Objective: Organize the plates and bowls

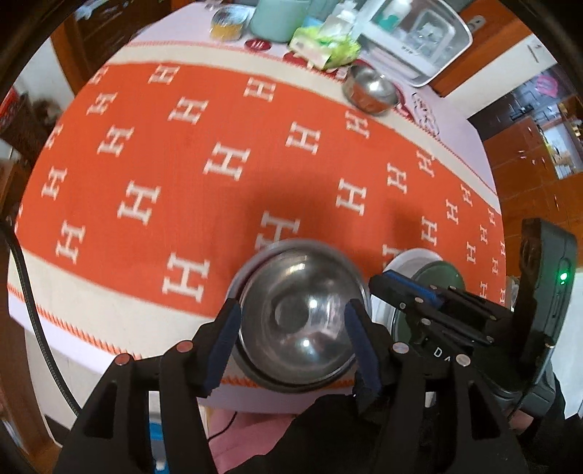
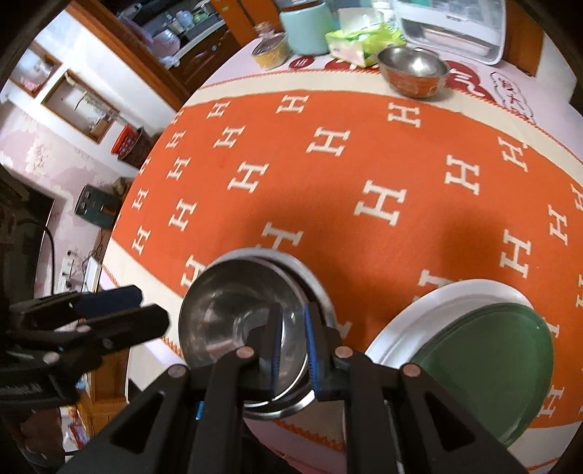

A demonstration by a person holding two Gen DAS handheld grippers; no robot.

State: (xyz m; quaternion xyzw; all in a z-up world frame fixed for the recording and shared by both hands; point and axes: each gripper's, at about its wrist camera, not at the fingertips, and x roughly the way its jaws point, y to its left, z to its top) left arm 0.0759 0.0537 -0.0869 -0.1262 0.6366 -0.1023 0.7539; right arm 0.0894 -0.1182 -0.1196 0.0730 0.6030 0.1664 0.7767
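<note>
A steel bowl (image 1: 298, 317) sits nested in another steel bowl at the near edge of the orange cloth. My left gripper (image 1: 291, 339) is open, its fingers on either side of the bowl. My right gripper (image 2: 291, 350) is shut on the bowl's right rim (image 2: 295, 328); it shows at the right of the left wrist view (image 1: 411, 291). The left gripper appears at the left of the right wrist view (image 2: 120, 310). A green plate (image 2: 488, 368) lies on a white plate (image 2: 411, 321) to the right. A third steel bowl (image 2: 413, 71) stands at the far side.
At the far edge stand a mint container (image 2: 308, 27), a tissue pack (image 2: 364, 42), a small tin (image 2: 269, 51) and a white dish rack (image 2: 452, 25). The table's near edge (image 1: 91, 342) runs just under the bowls.
</note>
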